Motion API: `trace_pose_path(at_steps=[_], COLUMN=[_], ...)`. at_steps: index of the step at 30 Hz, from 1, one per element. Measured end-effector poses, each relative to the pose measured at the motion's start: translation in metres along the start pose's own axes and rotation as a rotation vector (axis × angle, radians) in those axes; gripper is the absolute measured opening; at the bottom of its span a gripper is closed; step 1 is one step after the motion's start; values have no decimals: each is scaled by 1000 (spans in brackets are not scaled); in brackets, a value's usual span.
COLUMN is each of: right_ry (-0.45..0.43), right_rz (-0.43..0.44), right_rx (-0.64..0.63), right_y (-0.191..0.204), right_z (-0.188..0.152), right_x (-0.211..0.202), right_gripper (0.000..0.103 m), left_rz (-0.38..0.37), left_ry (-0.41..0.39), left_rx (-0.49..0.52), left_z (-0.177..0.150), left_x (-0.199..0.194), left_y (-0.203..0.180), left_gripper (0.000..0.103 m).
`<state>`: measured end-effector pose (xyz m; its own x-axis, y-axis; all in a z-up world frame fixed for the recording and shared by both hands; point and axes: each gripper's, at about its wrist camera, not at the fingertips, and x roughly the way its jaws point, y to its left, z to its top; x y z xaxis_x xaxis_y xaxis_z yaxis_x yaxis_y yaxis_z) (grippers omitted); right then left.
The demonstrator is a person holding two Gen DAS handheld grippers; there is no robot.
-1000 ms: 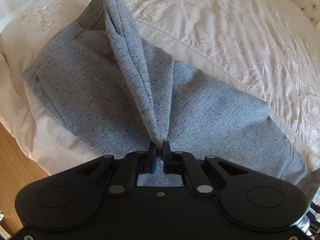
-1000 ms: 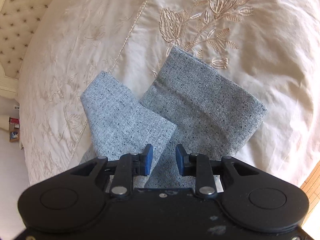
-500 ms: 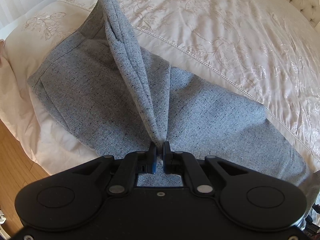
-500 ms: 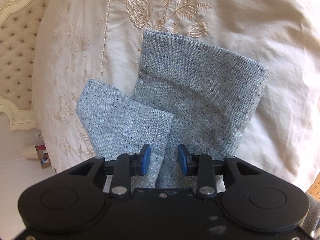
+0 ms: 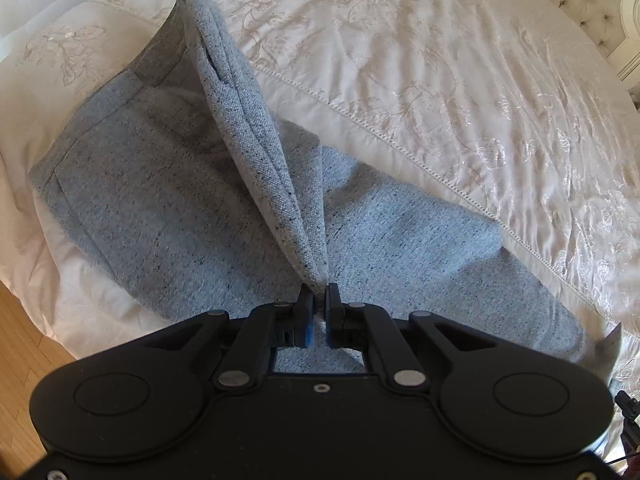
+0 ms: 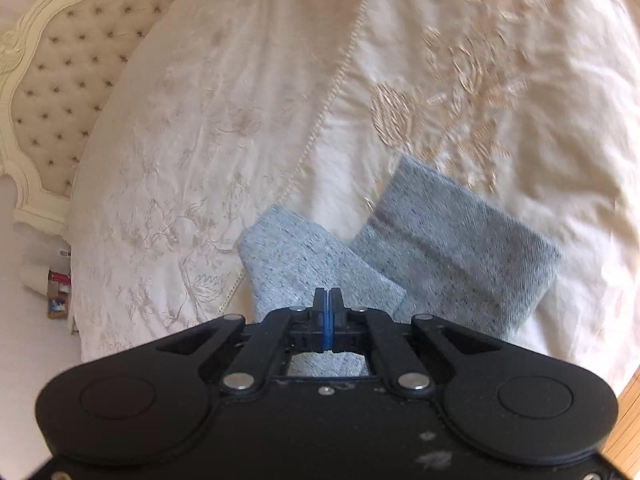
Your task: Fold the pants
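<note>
Pants (image 5: 192, 200): grey speckled fabric, spread on the bed near its edge; the broad upper part lies flat in the left wrist view, with one fold of cloth drawn up into a ridge that runs to the gripper.
Pant legs (image 6: 460, 248): two hemmed leg ends lie on the bedspread in the right wrist view, one overlapping the other at an angle; this view is motion-blurred.
Left gripper (image 5: 319, 304): pressed together, pinching the raised fold of the pants between its blue pads.
Right gripper (image 6: 328, 304): pads pressed together above the nearer leg end; no cloth shows between them.
Bed (image 5: 460, 92): covered by a cream bedspread with embroidered flowers and a corded seam line.
Headboard (image 6: 60, 80): tufted and buttoned, with a carved cream frame, at the far side of the bed.
Floor (image 5: 20, 344): wood boards beside the bed edge.
Containers: a few small items (image 6: 58, 284) stand beside the bed, too small to tell what they are.
</note>
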<state>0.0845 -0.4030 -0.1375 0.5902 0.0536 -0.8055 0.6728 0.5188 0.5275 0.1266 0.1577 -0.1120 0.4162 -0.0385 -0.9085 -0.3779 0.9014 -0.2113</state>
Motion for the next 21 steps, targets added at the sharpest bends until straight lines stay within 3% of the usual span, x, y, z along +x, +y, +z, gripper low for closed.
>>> trace_pose_path(at_steps=[2, 5, 9, 15, 21], right_ry=[16, 58, 132, 197, 204], right_rz=[-18, -14, -75, -22, 55], right_rx=[-28, 56, 122, 109, 211], right_y=[14, 6, -20, -41, -53], right_z=[10, 20, 4, -40, -57], right_x=[-5, 0, 11, 10, 30], right_gripper=[6, 32, 33, 34, 35], left_rz=[-21, -43, -59, -52, -33], left_ry=[-32, -60, -51, -46, -39], left_rx=[50, 85, 61, 49, 63], left_z=[9, 19, 22, 22, 21], left_x=[-10, -17, -14, -9, -8], left_y=[-8, -16, -15, -13, -12], left_gripper=[6, 6, 6, 6, 6])
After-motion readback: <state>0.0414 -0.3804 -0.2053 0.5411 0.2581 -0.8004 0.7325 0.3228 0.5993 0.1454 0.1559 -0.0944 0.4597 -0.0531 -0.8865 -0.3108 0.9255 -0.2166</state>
